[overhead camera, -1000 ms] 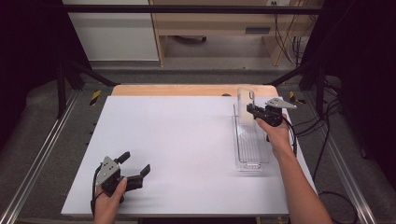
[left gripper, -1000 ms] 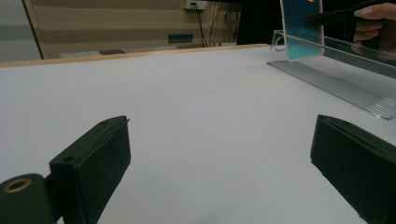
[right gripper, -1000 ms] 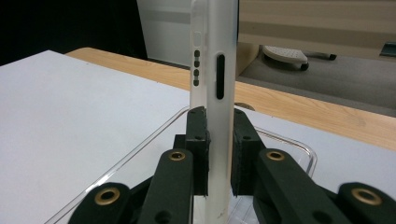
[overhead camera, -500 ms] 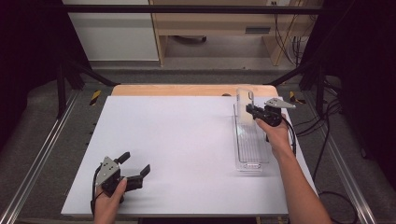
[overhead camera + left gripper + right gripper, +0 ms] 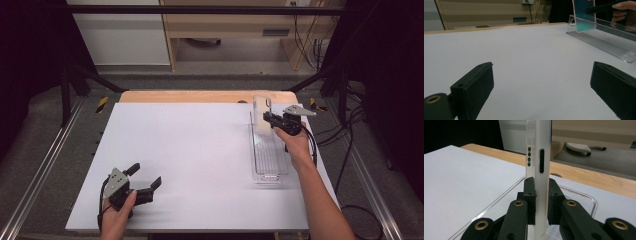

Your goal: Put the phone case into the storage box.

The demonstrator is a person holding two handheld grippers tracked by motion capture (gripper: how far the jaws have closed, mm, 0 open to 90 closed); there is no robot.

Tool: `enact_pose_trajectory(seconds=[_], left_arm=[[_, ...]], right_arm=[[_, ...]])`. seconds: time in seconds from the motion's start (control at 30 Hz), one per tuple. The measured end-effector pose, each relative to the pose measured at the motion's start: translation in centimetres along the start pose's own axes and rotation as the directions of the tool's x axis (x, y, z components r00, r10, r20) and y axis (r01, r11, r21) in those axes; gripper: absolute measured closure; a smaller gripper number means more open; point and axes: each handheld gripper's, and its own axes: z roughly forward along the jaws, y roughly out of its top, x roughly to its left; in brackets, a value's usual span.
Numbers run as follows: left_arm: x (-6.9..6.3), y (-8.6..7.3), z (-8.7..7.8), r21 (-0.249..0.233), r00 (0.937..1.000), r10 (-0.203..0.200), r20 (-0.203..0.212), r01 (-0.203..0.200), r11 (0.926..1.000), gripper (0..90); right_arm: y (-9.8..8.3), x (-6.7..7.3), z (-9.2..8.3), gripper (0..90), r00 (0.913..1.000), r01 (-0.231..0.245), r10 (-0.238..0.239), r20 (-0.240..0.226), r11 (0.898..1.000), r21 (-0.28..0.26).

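A translucent phone case [image 5: 261,111] stands upright on its edge over the far end of a long clear plastic tray [image 5: 270,162] at the right of the white table. My right gripper [image 5: 268,119] is shut on it from the right side. In the right gripper view both black pads press the case [image 5: 541,157] at its lower part, above the tray's rim [image 5: 584,195]. My left gripper [image 5: 147,174] rests near the front left corner, open, with nothing between its jaws. From the left gripper view, the case [image 5: 584,15] and tray [image 5: 604,42] are far off at the upper right.
The white board [image 5: 200,145] covers most of the table, with a wooden strip [image 5: 200,96] along its far edge. Metal rails [image 5: 45,170] run down both sides. Cables [image 5: 350,145] hang off the right side. A shelf unit stands beyond the table.
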Motion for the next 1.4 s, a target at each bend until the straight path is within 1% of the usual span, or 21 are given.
enact_pose_trajectory(seconds=[0.67, 1.03, 1.13, 1.27, 1.4], left_arm=[[-0.13, -0.08, 0.13, 0.009, 1.0, 0.005, 0.006, -0.005, 1.0, 4.5], [-0.17, -0.11, 0.17, 0.01, 1.0, 0.004, 0.007, -0.004, 0.9999, 4.5], [-0.27, -0.12, 0.25, 0.009, 0.9999, 0.005, 0.009, -0.005, 1.0, 4.5], [-0.29, -0.15, 0.28, 0.016, 0.9999, 0.01, 0.01, -0.01, 0.9998, 4.5], [-0.28, -0.15, 0.25, 0.012, 0.9999, 0.007, 0.01, -0.007, 0.9999, 4.5]], right_arm=[[-0.19, -0.09, 0.16, 80.9, 1.0, 0.004, -0.004, 0.0, 1.0, 0.016], [-0.39, -0.04, 0.3, 80.9, 1.0, -0.006, 0.006, -0.004, 1.0, 0.028], [-0.48, -0.02, 0.43, 80.8, 1.0, -0.003, 0.003, -0.006, 1.0, 0.03], [-0.47, -0.06, 0.43, 80.8, 1.0, -0.004, 0.004, -0.005, 0.999, 0.032], [-0.44, -0.13, 0.44, 80.6, 1.0, -0.003, 0.002, 0.002, 0.999, 0.036]])
